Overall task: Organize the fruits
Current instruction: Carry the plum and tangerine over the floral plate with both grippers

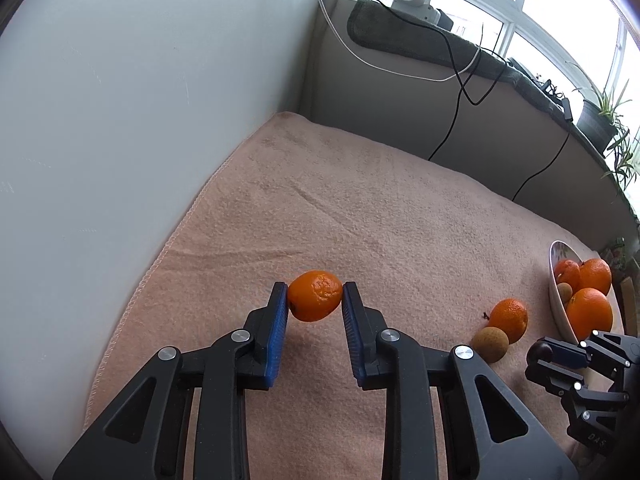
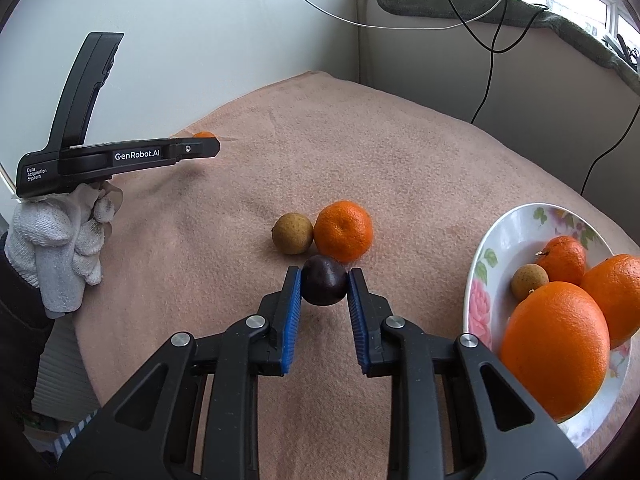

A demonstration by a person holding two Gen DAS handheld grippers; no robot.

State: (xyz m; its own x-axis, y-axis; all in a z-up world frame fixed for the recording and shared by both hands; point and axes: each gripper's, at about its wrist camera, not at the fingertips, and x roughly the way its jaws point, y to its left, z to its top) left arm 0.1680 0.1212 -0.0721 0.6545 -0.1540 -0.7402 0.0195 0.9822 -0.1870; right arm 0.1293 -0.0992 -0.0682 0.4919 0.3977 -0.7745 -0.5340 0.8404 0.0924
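I have both grippers clamped on fruit. The left gripper grips a mandarin between its blue fingers, both pads pressed on its sides, well in from the blanket's left edge, which runs along the white wall. The right gripper grips a dark plum-coloured fruit the same way, near the middle of the blanket. Whether either fruit is off the cloth I cannot tell.

Just beyond the dark fruit and touching it sits a loose mandarin, with a small brown fruit right beside it on its left. A flowered bowl sits at the blanket's right edge, holding two large oranges, a smaller mandarin and another small brown fruit.

From the right wrist view I see the left gripper side-on, held by a hand in a white knit glove. Black and white cables hang down the wall behind the blanket.
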